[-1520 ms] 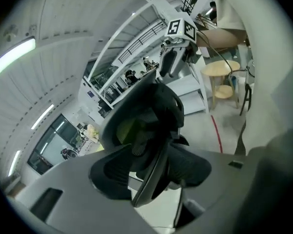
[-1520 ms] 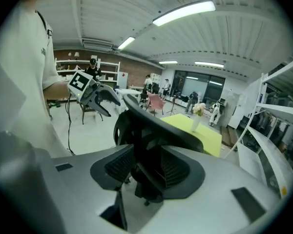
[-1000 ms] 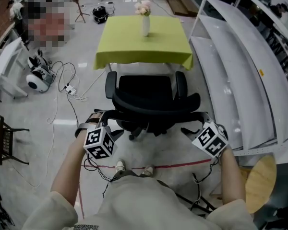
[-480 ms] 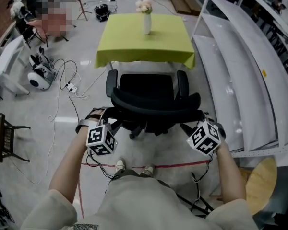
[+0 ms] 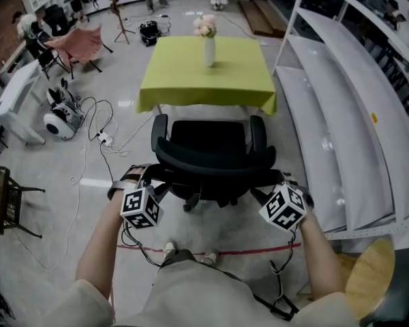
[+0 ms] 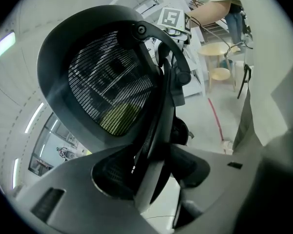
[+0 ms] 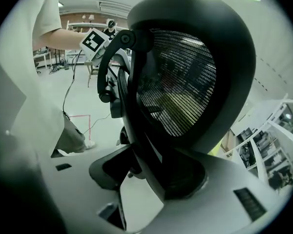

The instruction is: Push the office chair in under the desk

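The left gripper [image 5: 161, 180] and right gripper [image 5: 267, 184], jaws having just been closing, are each clamping one side edge of the curved black mesh backrest [image 5: 215, 161] of the black office chair [image 5: 208, 136]. The chair is standing directly ahead, equally near both hands, seat facing away. Beyond it, the square table draped in yellow-green cloth [image 5: 204, 70] is lying straight ahead, so the push is likely heading straight forward.

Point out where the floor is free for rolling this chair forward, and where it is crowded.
Free: the floor left of the chair, short of the cables, and the narrow strip between chair and desk. Crowded: cables and a white machine on the left; white panels close on the right.
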Tool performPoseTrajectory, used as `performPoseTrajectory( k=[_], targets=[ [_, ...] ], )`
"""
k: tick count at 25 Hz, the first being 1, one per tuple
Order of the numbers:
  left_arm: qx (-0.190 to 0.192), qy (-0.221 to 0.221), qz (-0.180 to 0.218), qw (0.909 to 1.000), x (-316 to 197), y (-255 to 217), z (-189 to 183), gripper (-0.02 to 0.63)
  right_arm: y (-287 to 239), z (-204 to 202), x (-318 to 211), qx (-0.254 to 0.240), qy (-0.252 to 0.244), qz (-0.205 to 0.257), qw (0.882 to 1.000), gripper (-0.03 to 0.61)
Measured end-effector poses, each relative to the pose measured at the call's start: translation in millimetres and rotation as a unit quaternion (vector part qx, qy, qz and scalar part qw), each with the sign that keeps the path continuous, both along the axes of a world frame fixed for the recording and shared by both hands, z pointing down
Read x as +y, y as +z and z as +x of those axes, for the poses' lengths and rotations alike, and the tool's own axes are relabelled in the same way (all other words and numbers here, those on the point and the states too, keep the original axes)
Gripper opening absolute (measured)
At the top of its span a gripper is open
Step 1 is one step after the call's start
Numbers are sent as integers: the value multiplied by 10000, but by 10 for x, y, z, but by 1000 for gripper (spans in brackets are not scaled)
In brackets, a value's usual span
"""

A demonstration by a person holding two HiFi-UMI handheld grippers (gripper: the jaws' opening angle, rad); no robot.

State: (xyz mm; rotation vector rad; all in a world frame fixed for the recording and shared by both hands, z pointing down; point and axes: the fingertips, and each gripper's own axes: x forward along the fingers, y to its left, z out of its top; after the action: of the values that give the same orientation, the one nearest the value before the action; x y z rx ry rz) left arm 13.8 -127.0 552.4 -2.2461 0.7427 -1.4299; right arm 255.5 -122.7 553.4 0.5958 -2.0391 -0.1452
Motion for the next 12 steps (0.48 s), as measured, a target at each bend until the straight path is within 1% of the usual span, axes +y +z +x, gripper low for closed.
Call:
performPoseTrajectory(
  k=[8,12],
  targets=[
    [39,-122,74,9999,-431,19,-10,215,25,-10,-441,-34,-6,109,9999,201],
    [53,-157,88,9998,-656,25,-82,218,24,-80,-649,-159,0,79,9998,201]
  ],
)
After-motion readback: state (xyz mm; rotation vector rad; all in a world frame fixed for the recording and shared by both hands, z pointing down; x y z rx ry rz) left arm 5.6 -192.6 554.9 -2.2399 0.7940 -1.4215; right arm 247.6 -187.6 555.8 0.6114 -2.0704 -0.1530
